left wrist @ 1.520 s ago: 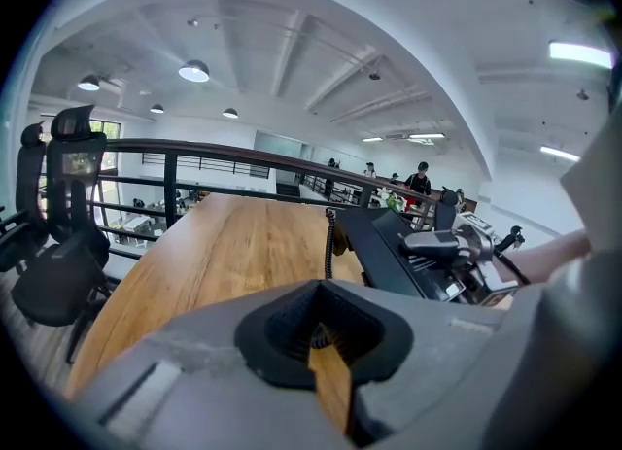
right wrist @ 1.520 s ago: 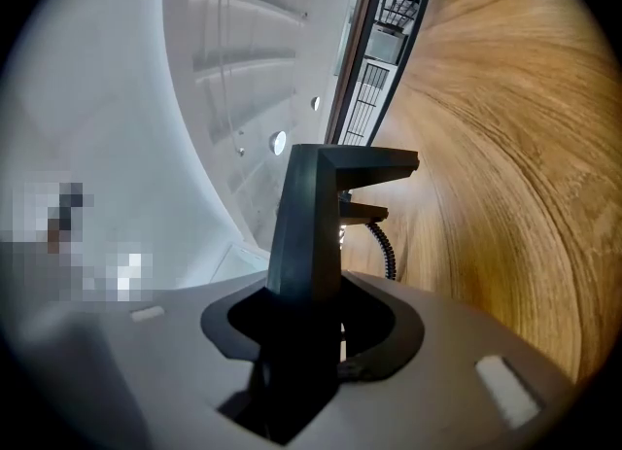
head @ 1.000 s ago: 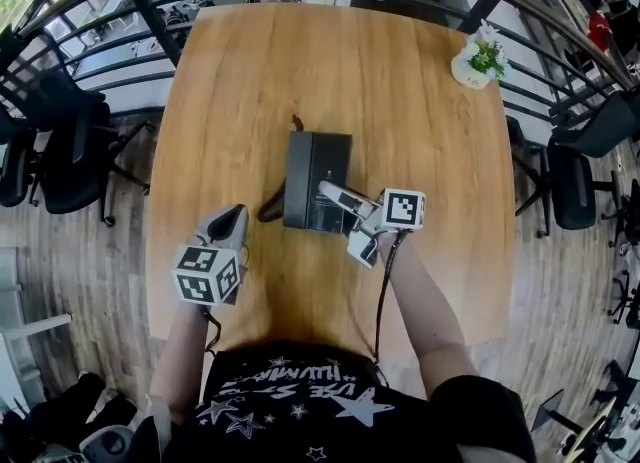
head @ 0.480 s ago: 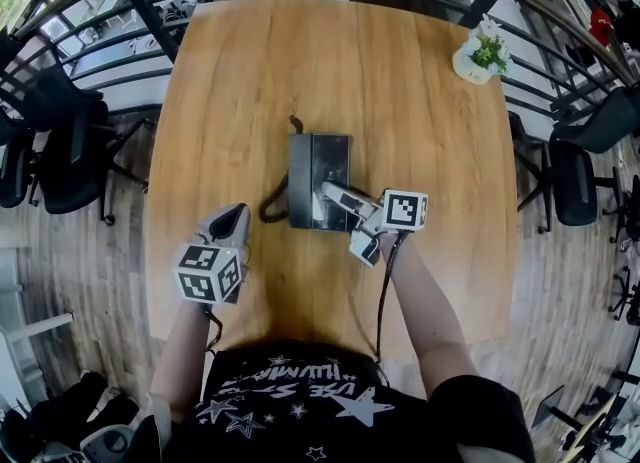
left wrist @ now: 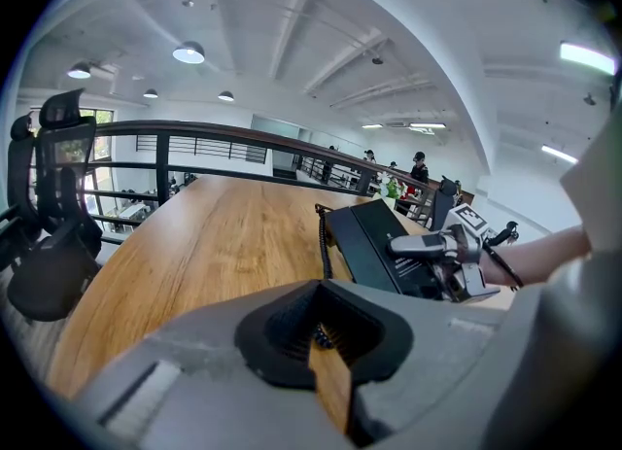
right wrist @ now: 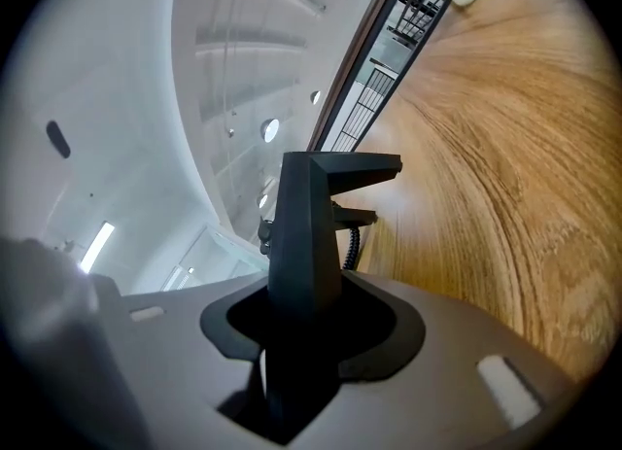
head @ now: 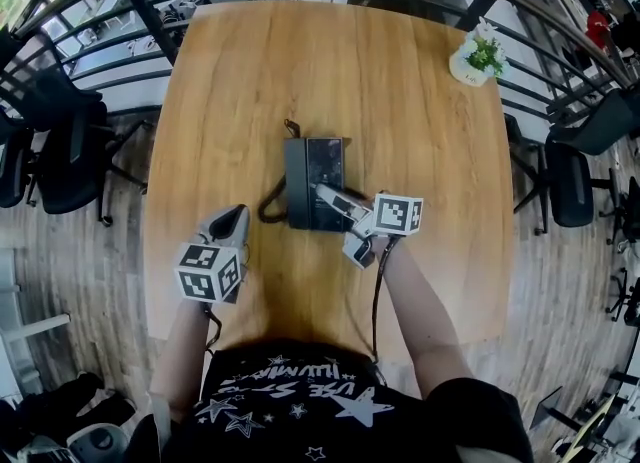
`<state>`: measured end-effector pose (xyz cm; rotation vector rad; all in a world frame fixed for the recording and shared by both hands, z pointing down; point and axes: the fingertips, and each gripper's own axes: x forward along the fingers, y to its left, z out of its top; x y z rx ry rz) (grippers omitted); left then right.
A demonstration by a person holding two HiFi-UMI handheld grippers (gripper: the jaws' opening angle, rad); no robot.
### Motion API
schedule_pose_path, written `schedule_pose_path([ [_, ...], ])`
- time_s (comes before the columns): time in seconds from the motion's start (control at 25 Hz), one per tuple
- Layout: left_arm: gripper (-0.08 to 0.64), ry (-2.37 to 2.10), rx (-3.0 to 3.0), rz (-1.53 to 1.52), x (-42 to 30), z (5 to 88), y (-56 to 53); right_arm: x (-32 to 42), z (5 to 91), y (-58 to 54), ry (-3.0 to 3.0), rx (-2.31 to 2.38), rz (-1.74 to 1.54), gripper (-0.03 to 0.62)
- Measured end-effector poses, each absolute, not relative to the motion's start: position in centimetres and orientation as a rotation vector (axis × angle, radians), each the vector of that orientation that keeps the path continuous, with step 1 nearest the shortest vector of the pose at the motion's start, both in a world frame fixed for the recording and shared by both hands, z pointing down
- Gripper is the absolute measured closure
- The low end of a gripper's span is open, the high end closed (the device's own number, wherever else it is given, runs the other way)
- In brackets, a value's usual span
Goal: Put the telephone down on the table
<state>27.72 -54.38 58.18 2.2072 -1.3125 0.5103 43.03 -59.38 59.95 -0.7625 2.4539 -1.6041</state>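
Wooden table (head: pixel 250 81) fills the middle of the head view, with railing (head: pixel 150 11) and dark office chairs (head: pixel 60 141) around it. Nearest, at the table's near left, the left gripper (head: pixel 232 216) is held over the wood by the person's left hand. Its jaws are pressed together and nothing is seen between them — only a sliver of tabletop shows through in the left gripper view.

Slightly further in and to the right, the right gripper (head: pixel 322 191) is clamped on the near right part of the black telephone (head: pixel 305 166). In the right gripper view the dark body is seen standing between the jaws. The telephone is held at the table's centre, tilted up on its right side. Whether its lower edge touches the wood cannot be told. A coiled cord (head: pixel 270 206) is looped just beside its left side.

At the far right corner — well apart — a small potted plant (head: pixel 478 56) is set.
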Motion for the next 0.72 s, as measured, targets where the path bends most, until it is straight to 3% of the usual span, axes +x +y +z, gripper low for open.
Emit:
schedule_pose_path([
  [0.44, 0.558, -1.318, 2.226, 0.523, 28.1, 57.4, -53.7, 43.5, 60.0, -59.4, 2.515, -0.934, -1.534, 0.419],
  [0.72, 0.56, -1.32, 2.231, 0.53, 27.6, 57.0, -53.1, 43.7, 60.8, -59.6, 2.583, -1.06, -1.52, 0.369],
])
